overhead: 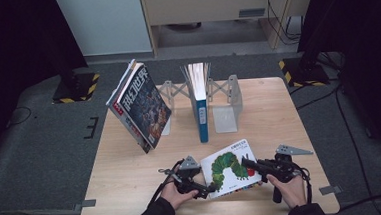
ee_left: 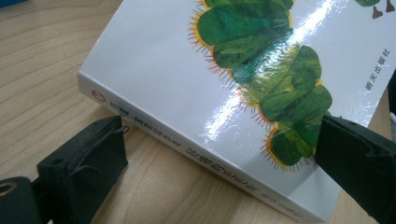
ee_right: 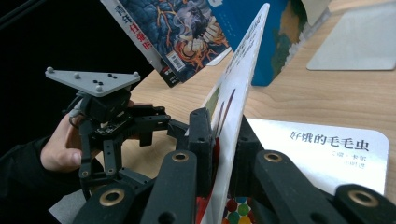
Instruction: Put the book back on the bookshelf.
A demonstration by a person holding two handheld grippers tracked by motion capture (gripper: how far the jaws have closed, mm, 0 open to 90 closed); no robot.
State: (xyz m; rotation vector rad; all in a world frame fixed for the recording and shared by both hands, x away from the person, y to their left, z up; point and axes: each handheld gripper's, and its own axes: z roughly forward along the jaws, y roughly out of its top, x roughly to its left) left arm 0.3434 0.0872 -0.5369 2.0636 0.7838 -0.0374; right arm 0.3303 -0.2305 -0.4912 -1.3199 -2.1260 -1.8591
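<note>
Two pairs of tongs were on one picture book (overhead: pixel 230 166), which lay near my edge of the tabletop (overhead: pixel 133 181), in front of the metal bookend rack (overhead: pixel 228 102). My right tongs (overhead: pixel 245 162) were pinched tight on its front cover (ee_right: pixel 238 93) and held that cover up on edge, with the title page flat beneath. My left tongs (overhead: pixel 212 189) stood wide, one jaw on the wood beside the spine and the other over the glossy cover; neither pad pressed on it.

I judged the book light but awkward: stiff board covers, a square spine, rounded corners, and a laminated white face that threw glare and looked slippery. A pinch on a single cover would let the block swing from its hinge, so I reckoned the surer hold was across the whole thickness, close to the spine.

Behind it, a blue hardback (overhead: pixel 201 114) stood upright in the rack, pages fanned at the top. One thicker illustrated paperback (overhead: pixel 141 108) leaned against the rack's left plate. The wood was pale, matt and smooth.
</note>
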